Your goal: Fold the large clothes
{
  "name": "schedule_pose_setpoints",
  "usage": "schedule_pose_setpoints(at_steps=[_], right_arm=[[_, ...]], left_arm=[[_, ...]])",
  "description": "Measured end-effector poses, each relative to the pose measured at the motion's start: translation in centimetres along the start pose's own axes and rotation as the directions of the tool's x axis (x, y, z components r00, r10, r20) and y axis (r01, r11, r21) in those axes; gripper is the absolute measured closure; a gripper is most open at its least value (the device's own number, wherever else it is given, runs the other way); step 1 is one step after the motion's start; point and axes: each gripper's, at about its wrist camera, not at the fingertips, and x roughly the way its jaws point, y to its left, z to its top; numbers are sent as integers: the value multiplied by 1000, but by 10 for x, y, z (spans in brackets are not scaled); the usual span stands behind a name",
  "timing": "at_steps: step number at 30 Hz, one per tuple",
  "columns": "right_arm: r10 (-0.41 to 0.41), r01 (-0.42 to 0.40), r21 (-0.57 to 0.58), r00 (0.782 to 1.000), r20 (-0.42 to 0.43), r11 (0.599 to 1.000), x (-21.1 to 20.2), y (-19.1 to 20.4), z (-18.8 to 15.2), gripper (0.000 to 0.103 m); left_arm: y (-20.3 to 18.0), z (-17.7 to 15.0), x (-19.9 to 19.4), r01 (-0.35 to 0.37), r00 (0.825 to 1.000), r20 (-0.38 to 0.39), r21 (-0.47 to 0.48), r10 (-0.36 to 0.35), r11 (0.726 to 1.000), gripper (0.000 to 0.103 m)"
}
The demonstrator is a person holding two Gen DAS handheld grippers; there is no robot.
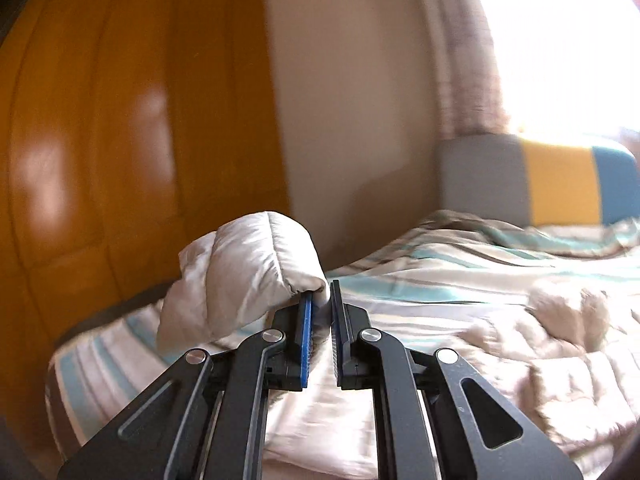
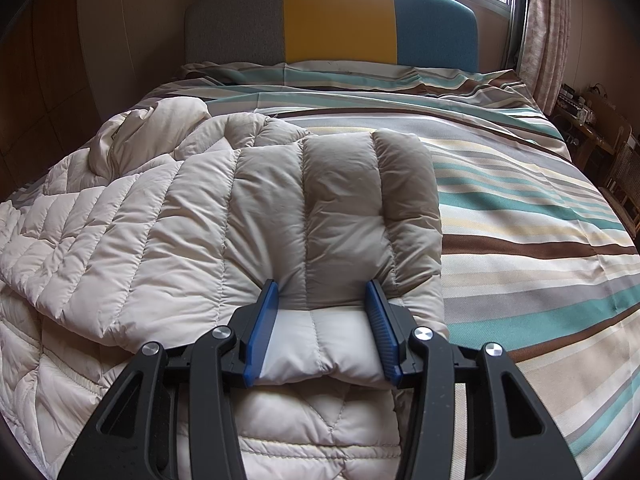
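Note:
A cream quilted down jacket [image 2: 160, 220] lies spread over the left half of the striped bed [image 2: 520, 208]. My right gripper [image 2: 322, 284] is open, its jaws either side of a puffy sleeve [image 2: 352, 200] that lies across the jacket. My left gripper [image 1: 321, 294] is shut on the jacket's other sleeve end [image 1: 244, 272] and holds it lifted above the bed [image 1: 440, 280]. More of the jacket [image 1: 560, 344] lies blurred at the right of the left wrist view.
A headboard [image 2: 336, 24] in grey, yellow and blue stands at the far end, under a bright window with curtains [image 2: 548, 28]. An orange wooden wardrobe [image 1: 120, 120] stands left of the bed. Wooden furniture [image 2: 600, 128] stands at the right.

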Motion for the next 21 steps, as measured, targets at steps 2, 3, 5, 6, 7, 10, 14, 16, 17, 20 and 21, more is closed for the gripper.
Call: schedule_pose_setpoints(at_steps=[2,3,5,6,7,10,14,16,17,20,21], right_arm=[[1,-1,1,1000,0,1000,0,0,0,57],[2,-2,2,1000,0,1000,0,0,0,57],[1,-1,1,1000,0,1000,0,0,0,57],[1,-1,1,1000,0,1000,0,0,0,57],[1,-1,1,1000,0,1000,0,-1,0,57],[2,-2,2,1000,0,1000,0,0,0,57],[1,-1,1,1000,1,1000,0,-1,0,57],[2,-2,2,1000,1,1000,0,0,-1,57],[2,-2,2,1000,1,1000,0,-1,-1,57],[3,-3,2,1000,1,1000,0,0,-1,57],[4,-4,2,1000,1,1000,0,-1,0,57]], left_arm=[[-23,1,-10,34,999,24,67,-36,997,95],[-38,-1,-17,55,997,41,117,-60,992,95],[-69,-8,-30,94,992,61,231,-111,968,95],[-80,-12,-34,102,990,66,275,-125,956,95],[-93,-17,-37,114,988,61,332,-142,936,95],[-131,-31,-52,143,980,54,464,-190,874,95],[-163,-46,-68,197,967,30,548,-254,813,95],[-183,-49,-75,230,958,7,575,-286,785,95],[-191,-50,-77,244,955,-5,587,-298,772,95],[-212,-58,-86,319,929,-60,630,-365,708,95],[-218,-61,-88,340,920,-76,641,-384,688,95]])
